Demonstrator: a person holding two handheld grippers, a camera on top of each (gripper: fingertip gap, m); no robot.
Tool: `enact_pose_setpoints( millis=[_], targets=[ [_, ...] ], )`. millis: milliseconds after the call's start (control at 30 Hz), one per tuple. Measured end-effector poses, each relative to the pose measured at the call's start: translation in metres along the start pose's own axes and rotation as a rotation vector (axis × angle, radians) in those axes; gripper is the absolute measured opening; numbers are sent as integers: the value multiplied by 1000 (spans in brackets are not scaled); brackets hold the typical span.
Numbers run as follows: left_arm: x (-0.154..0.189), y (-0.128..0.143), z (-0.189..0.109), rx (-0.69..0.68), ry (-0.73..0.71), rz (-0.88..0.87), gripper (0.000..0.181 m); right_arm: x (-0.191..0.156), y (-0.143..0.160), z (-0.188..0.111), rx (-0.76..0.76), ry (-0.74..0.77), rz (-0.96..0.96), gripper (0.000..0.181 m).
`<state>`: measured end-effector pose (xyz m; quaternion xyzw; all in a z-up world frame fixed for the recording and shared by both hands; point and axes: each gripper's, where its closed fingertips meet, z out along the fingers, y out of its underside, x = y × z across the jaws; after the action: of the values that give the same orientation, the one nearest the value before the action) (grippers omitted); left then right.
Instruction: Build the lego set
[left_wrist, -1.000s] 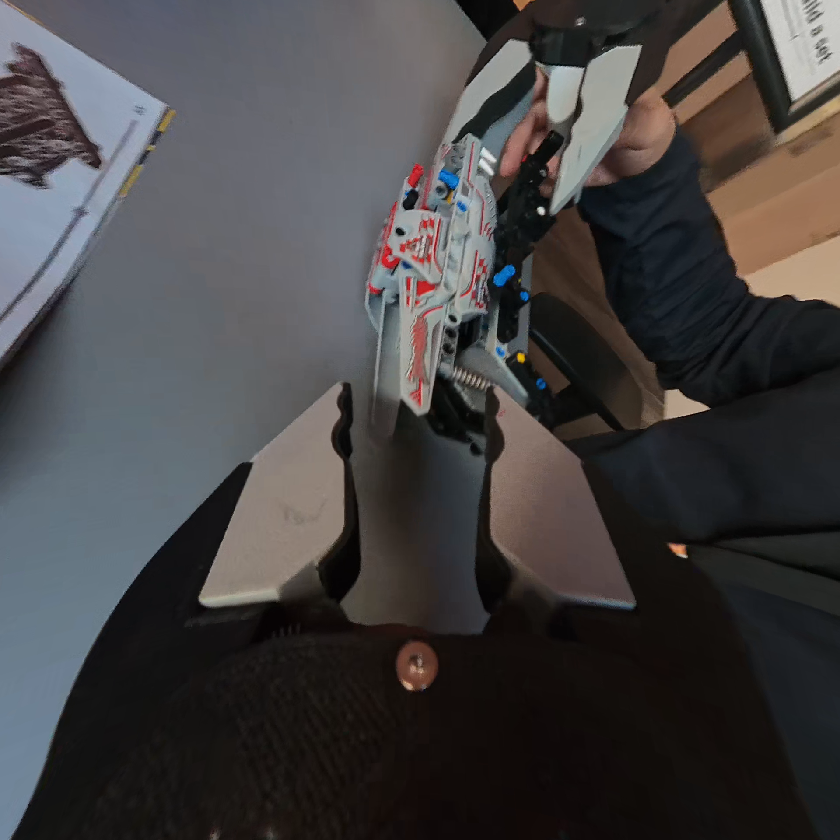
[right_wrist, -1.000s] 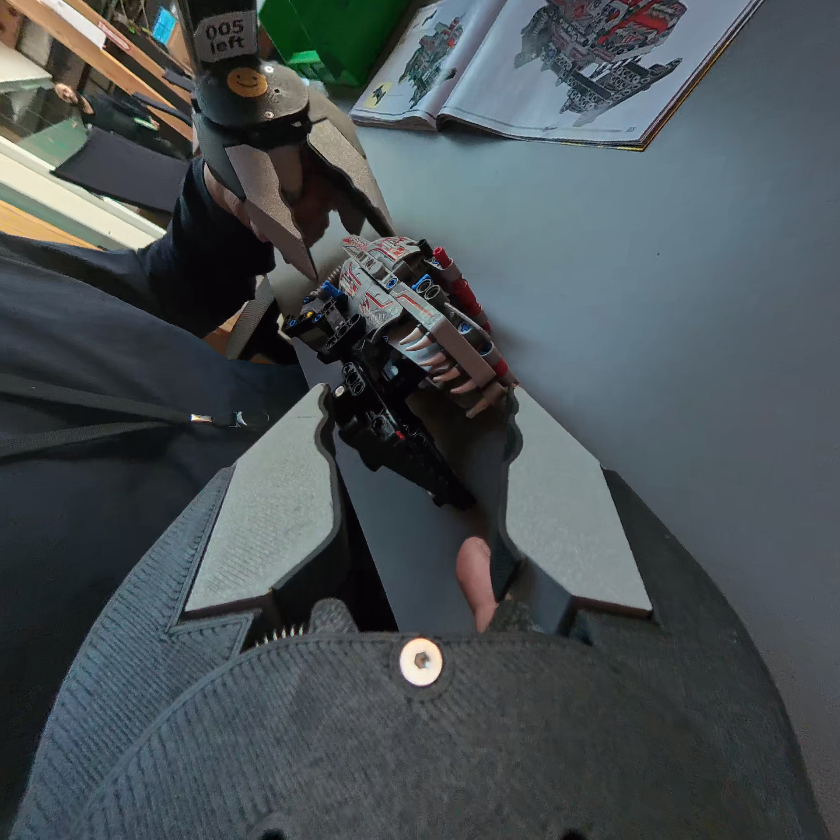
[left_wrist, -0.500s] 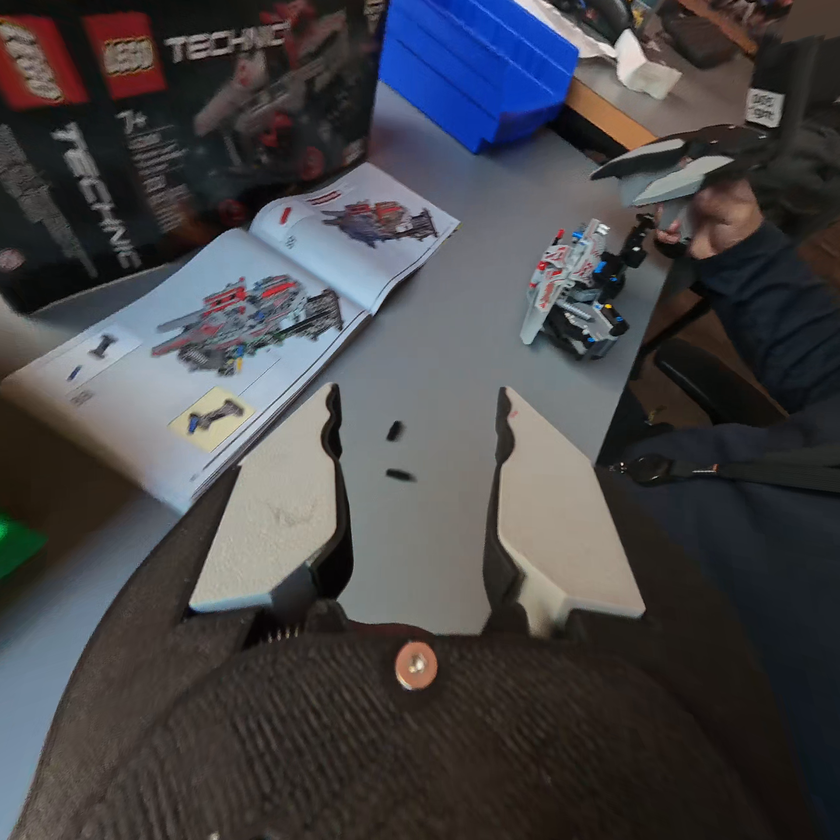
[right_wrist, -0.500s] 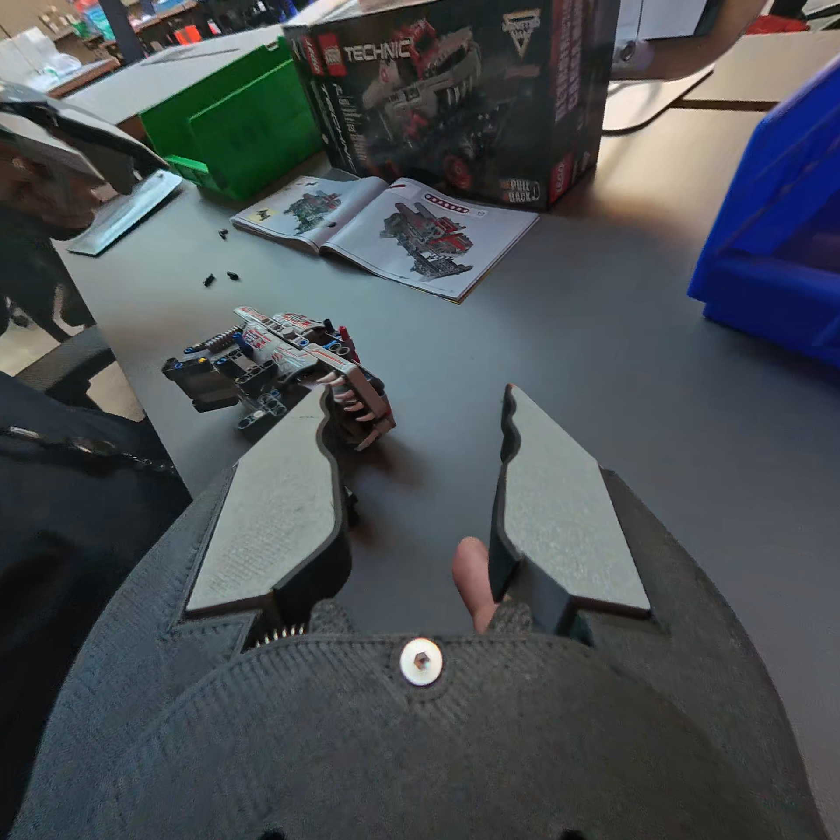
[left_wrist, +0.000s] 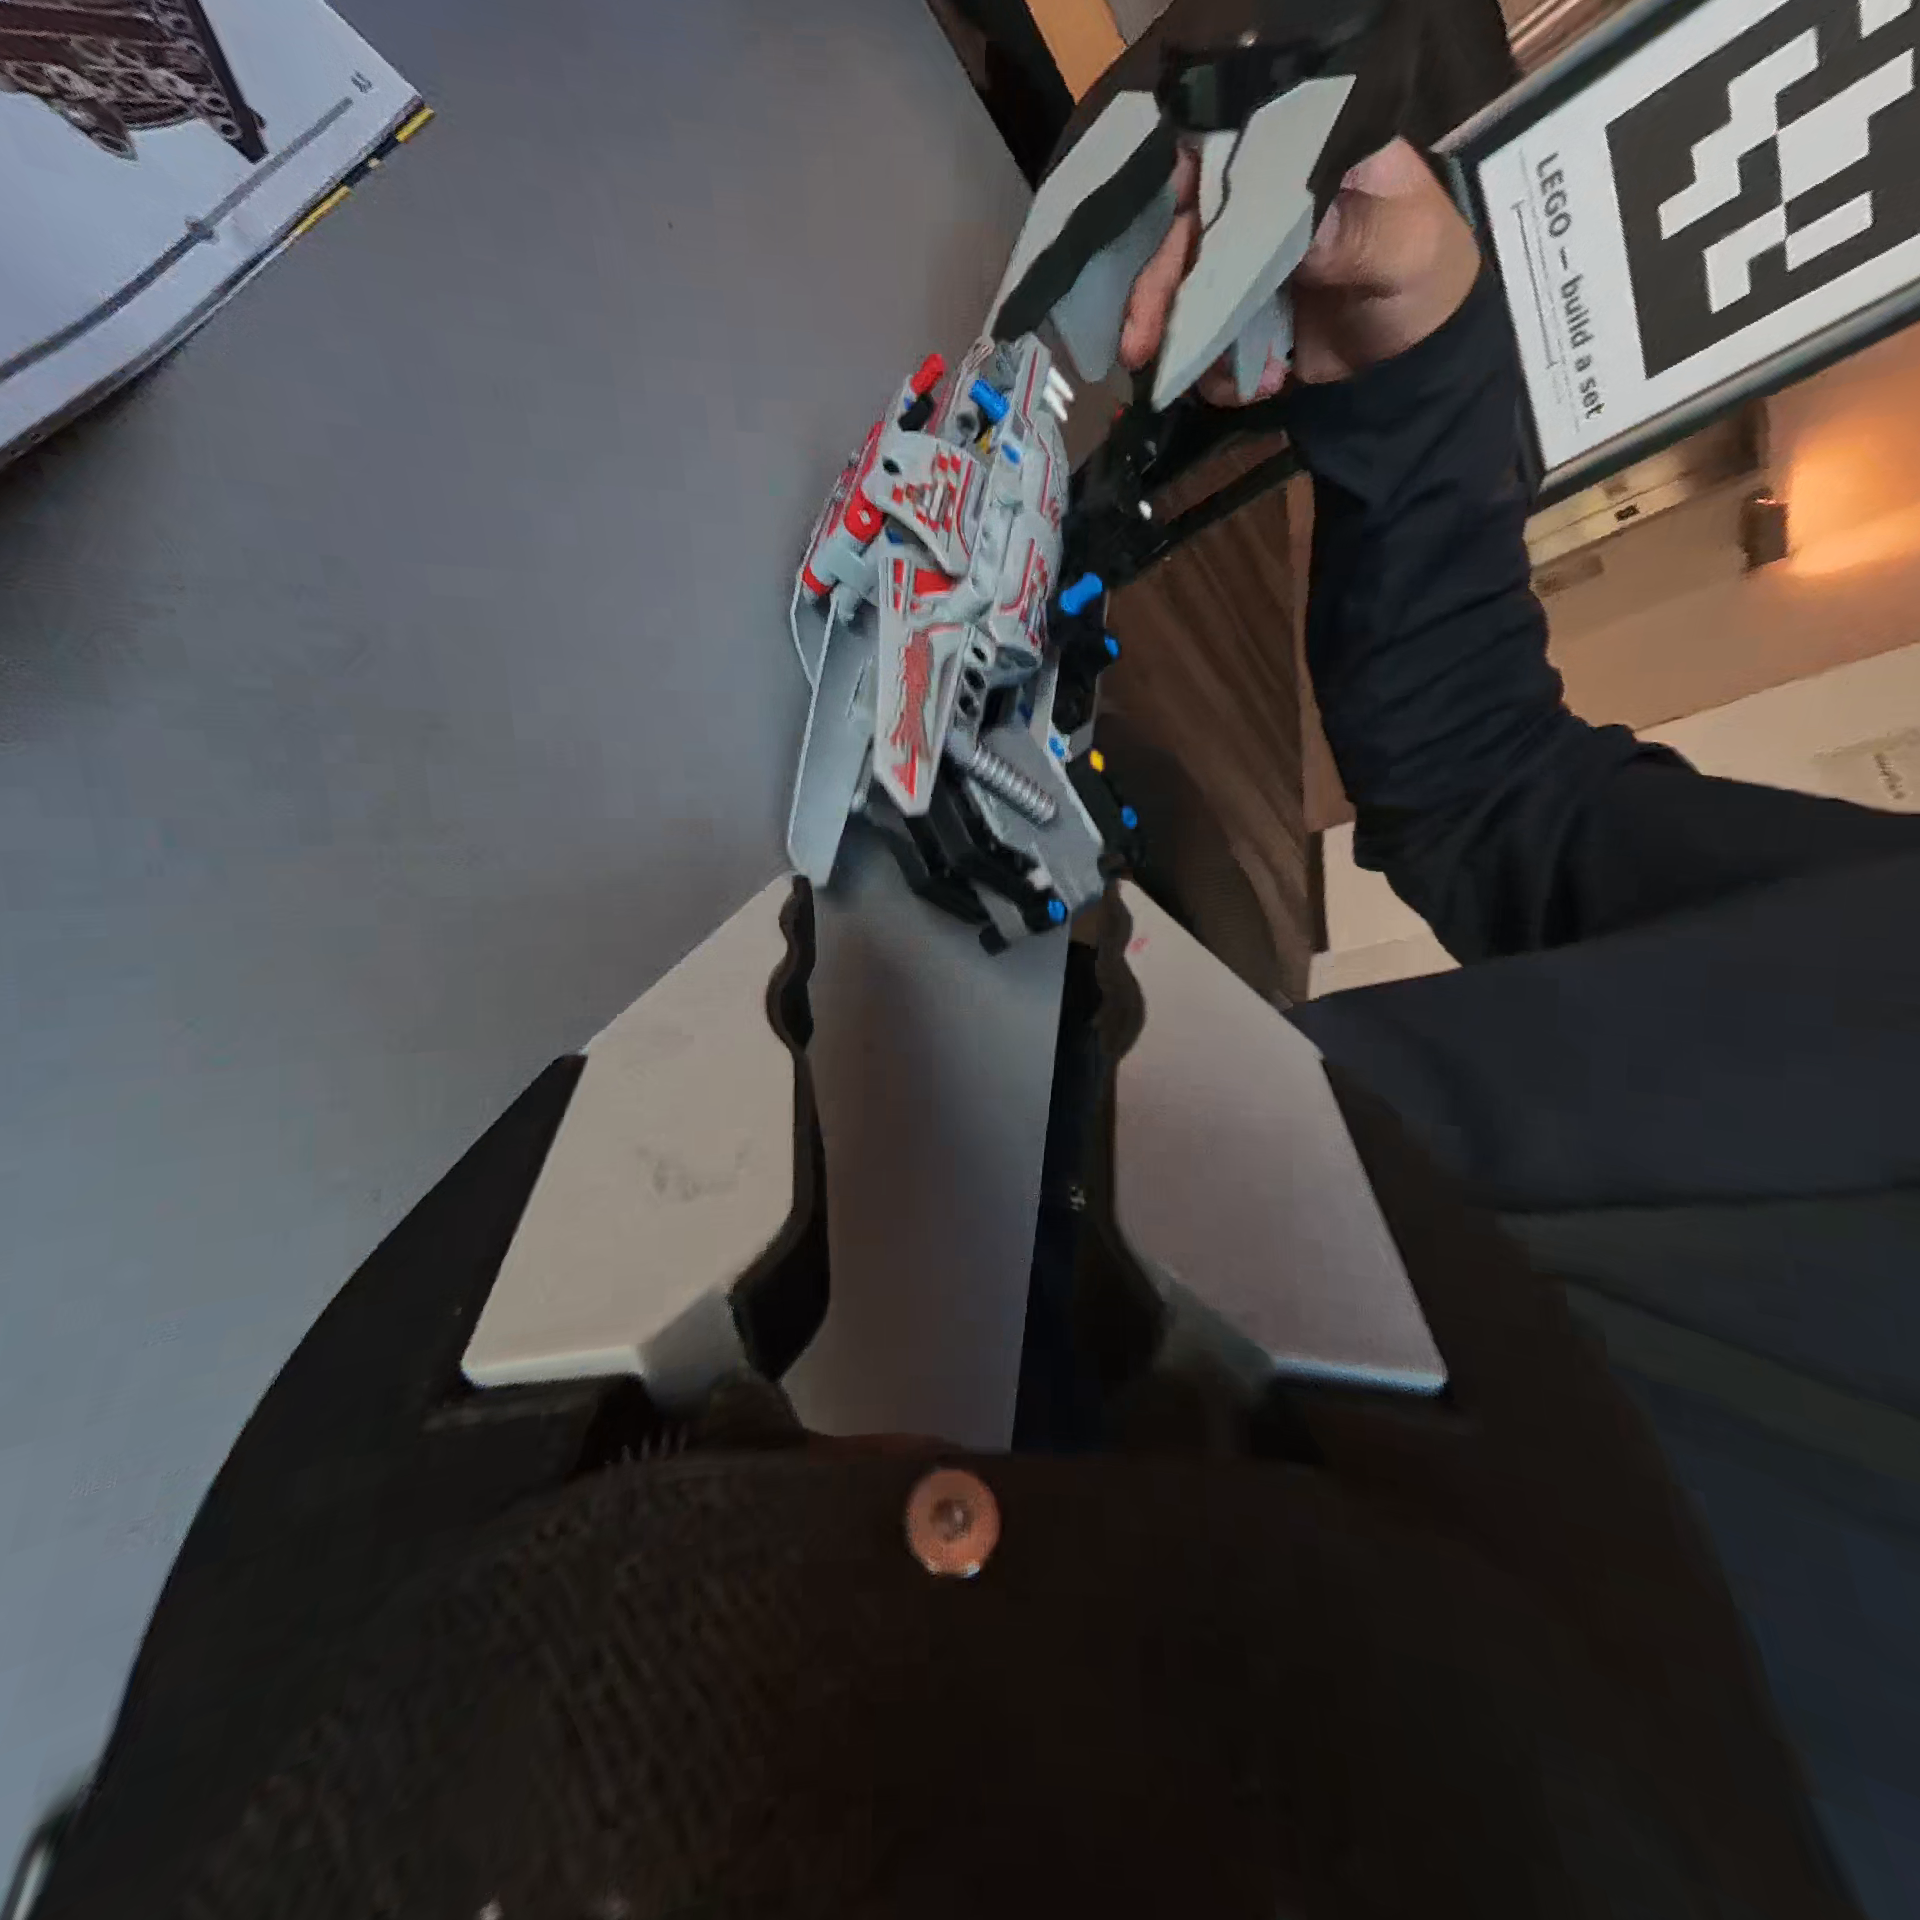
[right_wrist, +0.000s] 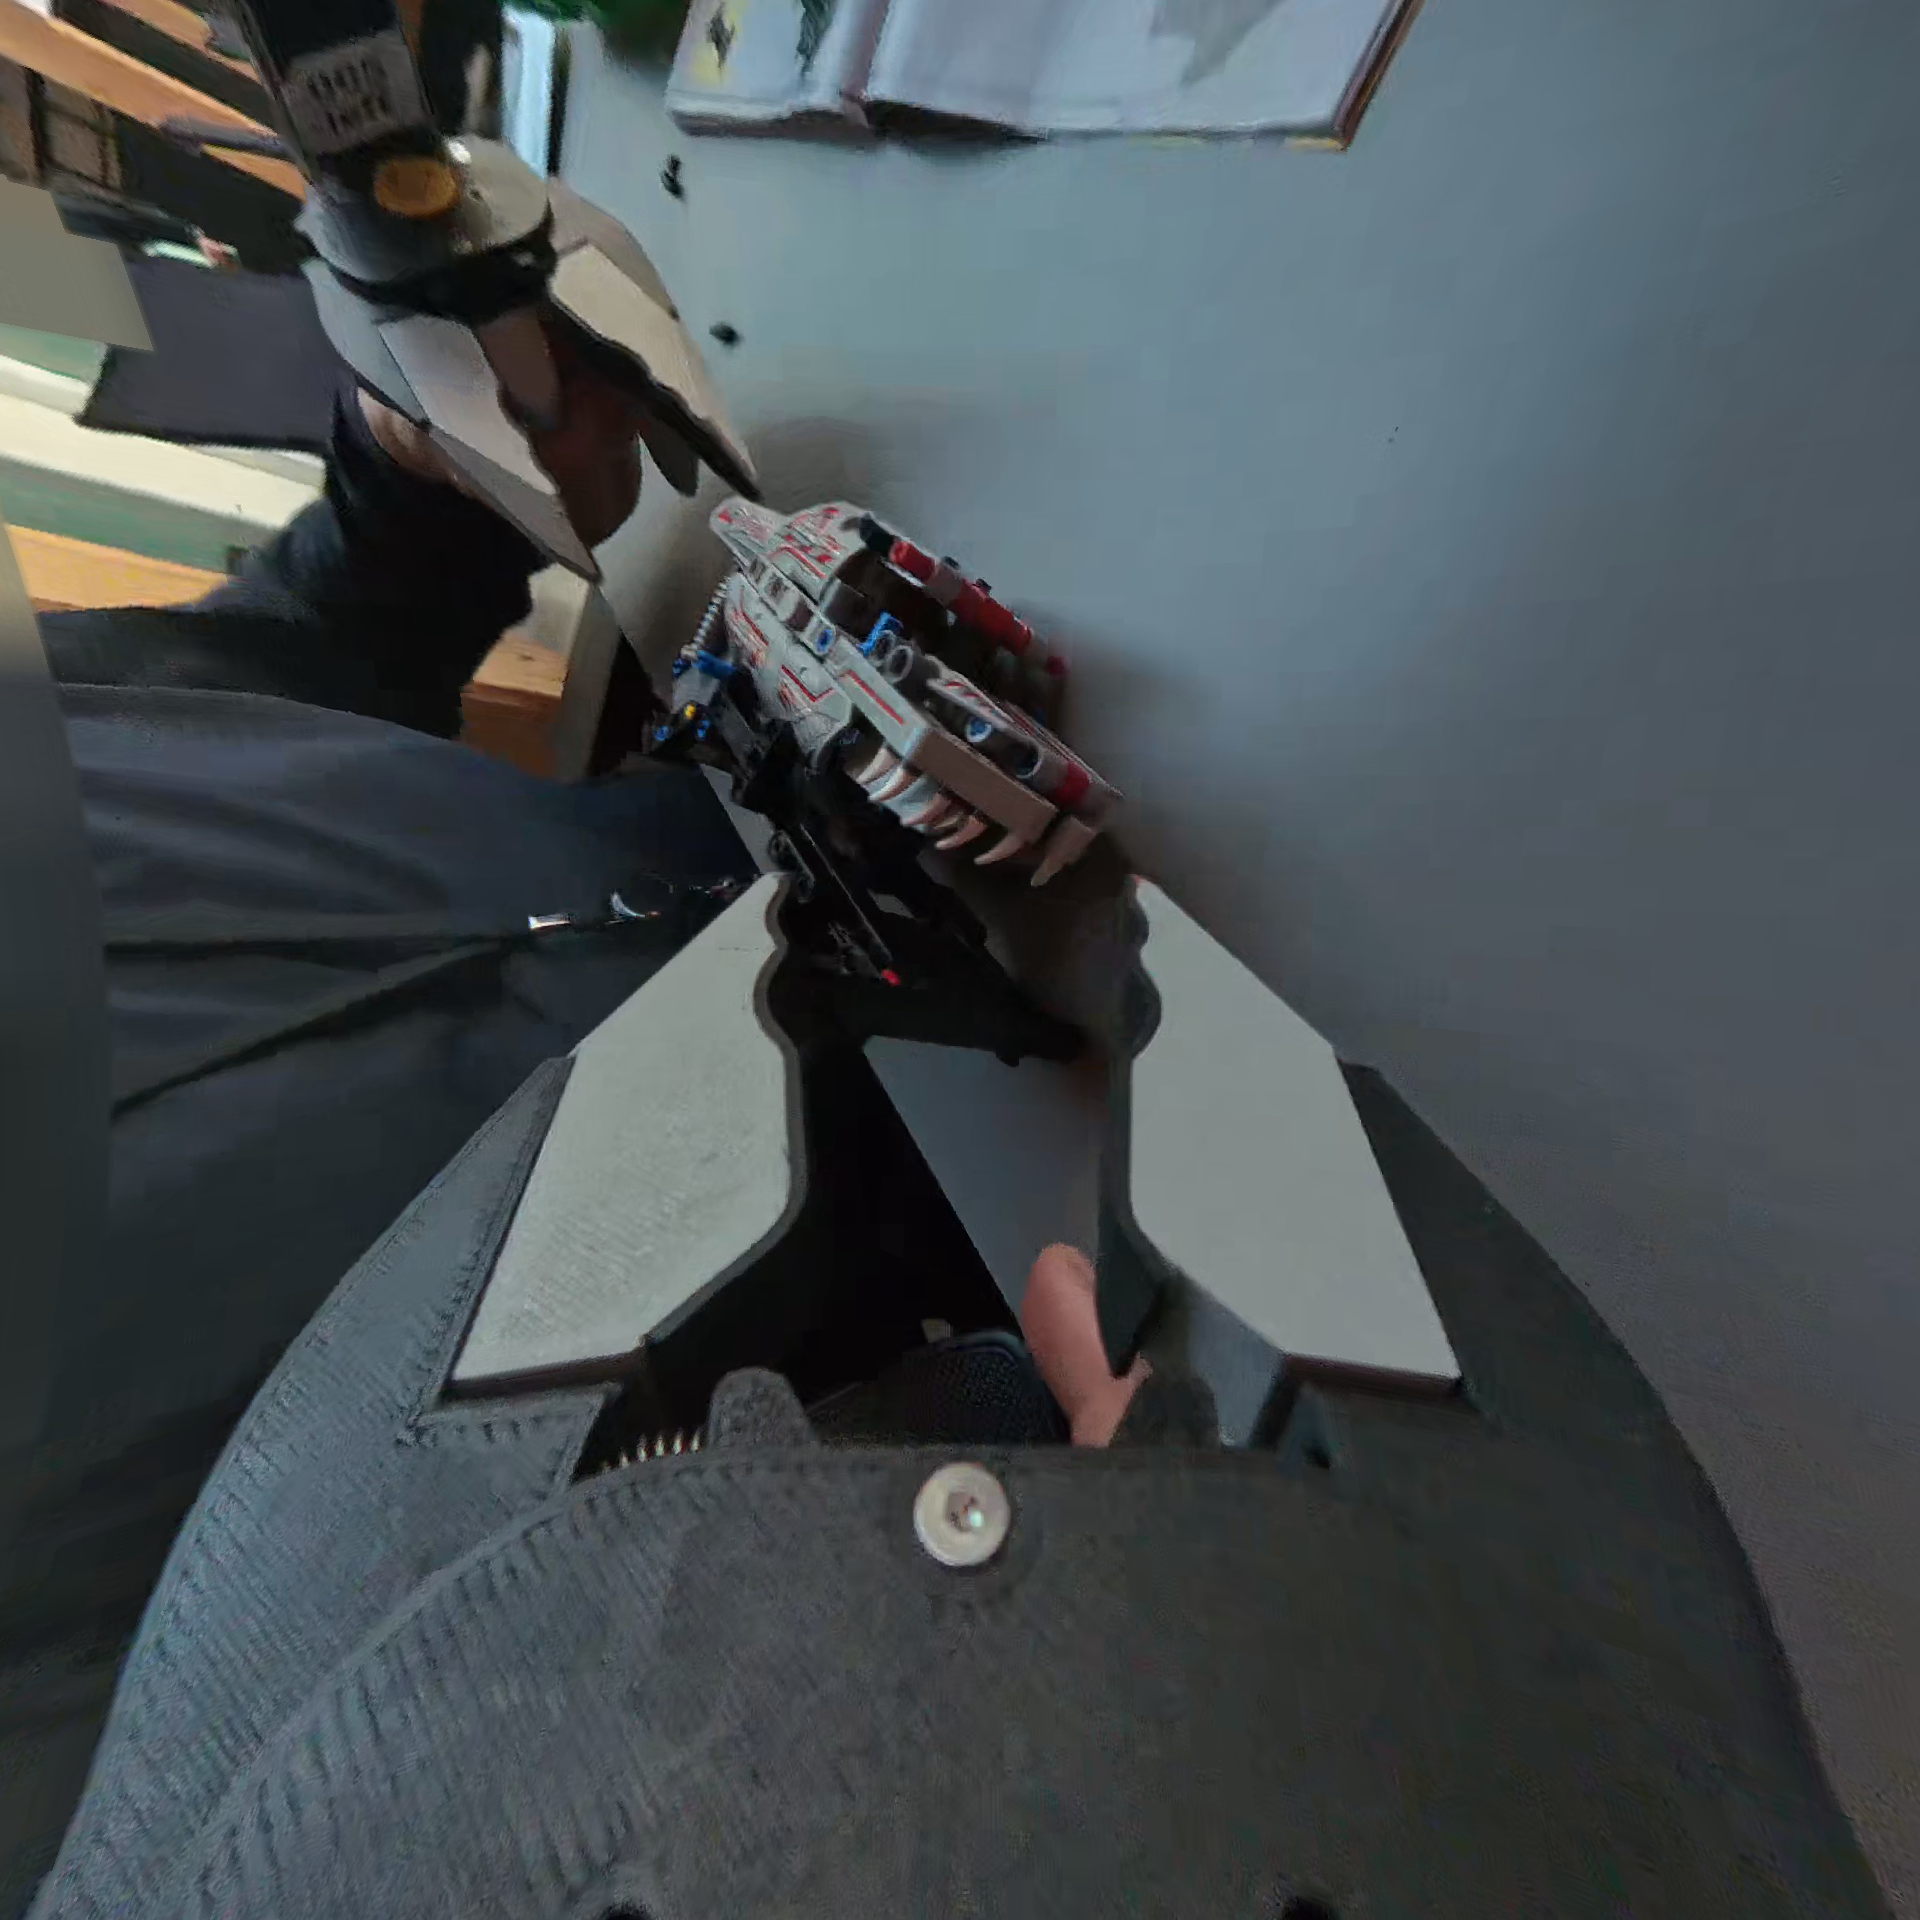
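The lego model (left_wrist: 935, 623), a grey body with red markings, white teeth and a black chassis, is tilted at the table's edge. In the left wrist view its rear end sits between my left gripper's (left_wrist: 956, 914) fingertips and fills the gap. My right gripper (left_wrist: 1081, 358) shows at the model's far end, with a hand behind it. In the right wrist view the model's (right_wrist: 883, 696) black chassis runs down between my right gripper's (right_wrist: 956, 909) fingers. The left gripper (right_wrist: 670, 530) shows at the model's top end. Both grippers look shut on the model.
An open instruction booklet (left_wrist: 156, 187) lies on the grey table (left_wrist: 416, 623); it also shows in the right wrist view (right_wrist: 1039, 73). Two small black pieces (right_wrist: 722, 335) lie near it. A framed sign (left_wrist: 1714, 208) stands beyond the table edge. A dark sleeve (left_wrist: 1455, 623) is close by. Left tips to right tips: about 20 cm.
Half a second ago both grippers were open and away from the model, which lay flat on the table. Now both are at its ends and it is tilted, as one second ago.
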<state>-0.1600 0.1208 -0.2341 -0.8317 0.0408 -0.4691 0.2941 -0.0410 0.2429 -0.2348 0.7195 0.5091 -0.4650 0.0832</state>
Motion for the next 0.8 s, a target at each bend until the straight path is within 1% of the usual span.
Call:
enact_pose_setpoints(
  millis=[67,100,133,167,233,267,367,467,567,633,700,767,800],
  targets=[
    [-2,-6,14,-71,31,-34,54,8,3,3,-53,16,34,61],
    [-5,-9,21,-93,33,-53,53,8,4,6,-72,-13,54,63],
    [-3,-11,26,-110,54,-61,49,7,7,10,-98,-46,75,68],
    [-2,-11,32,-139,76,-63,39,8,9,14,-119,-73,89,72],
    [1,-10,40,-164,108,-72,23,6,10,22,-122,-129,98,69],
    [2,-9,43,-175,121,-73,22,4,11,25,-118,-158,95,66],
    [9,-7,47,-192,127,-4,17,-8,16,33,-118,-238,46,63],
    [9,-7,45,-222,80,90,17,-11,12,34,-65,-216,-47,63],
    [14,-23,38,-197,1,266,15,-15,-1,28,28,-157,-172,64],
    [16,-38,30,-159,-108,484,14,-20,-14,21,115,-87,-304,63],
    [18,-49,21,-137,-240,739,13,-25,-23,19,190,6,-455,65],
    [15,-50,16,-152,-361,985,13,-25,-25,23,237,130,-600,60],
    [9,-47,15,-173,-408,1056,13,-25,-24,27,251,181,-660,57]
  ],
)
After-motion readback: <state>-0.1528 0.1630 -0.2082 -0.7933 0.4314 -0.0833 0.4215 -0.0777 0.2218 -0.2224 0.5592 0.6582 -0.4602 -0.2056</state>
